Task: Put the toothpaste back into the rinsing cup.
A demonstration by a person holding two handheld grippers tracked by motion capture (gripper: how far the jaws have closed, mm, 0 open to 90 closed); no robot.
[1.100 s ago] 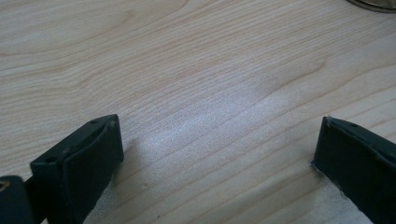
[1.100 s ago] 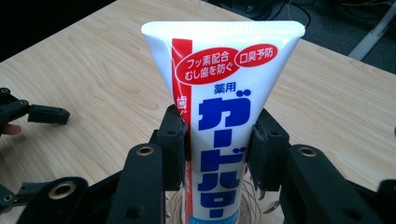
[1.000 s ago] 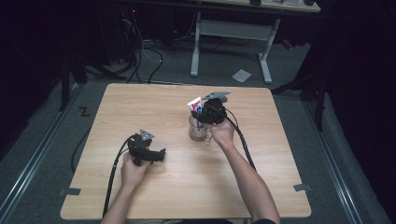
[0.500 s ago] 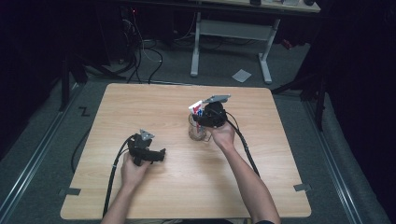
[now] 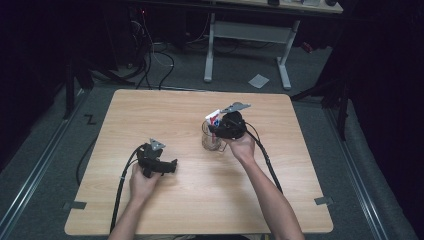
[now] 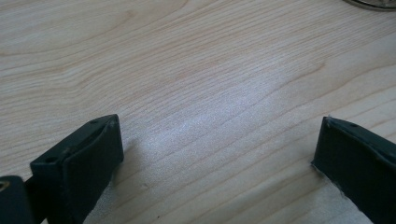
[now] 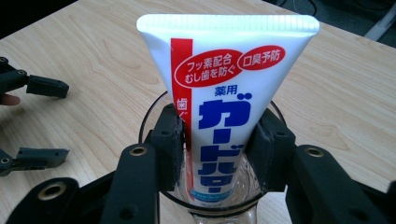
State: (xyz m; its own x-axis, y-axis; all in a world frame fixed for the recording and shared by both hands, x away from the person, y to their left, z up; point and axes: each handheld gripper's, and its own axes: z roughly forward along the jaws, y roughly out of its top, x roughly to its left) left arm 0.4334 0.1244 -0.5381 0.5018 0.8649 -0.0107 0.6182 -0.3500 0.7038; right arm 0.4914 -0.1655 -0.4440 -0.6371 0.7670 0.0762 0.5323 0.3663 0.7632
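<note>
1. Your tube: white w/ red stripe, red ovals, blue lettering.
2. Glass: clear.
3. Table: pale wood grain.
4. Both grippers' jaws: black.

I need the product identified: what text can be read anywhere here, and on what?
All on the toothpaste tube standing in the glass:
"フッ素配合 むし歯を防ぐ", red oval
"口臭予防", red oval
"薬用", blue
"ガードハロー", large blue letters, running downward
"歯", red stripe; the rest below is hidden
Small line at the bottom: too blurred.
</note>
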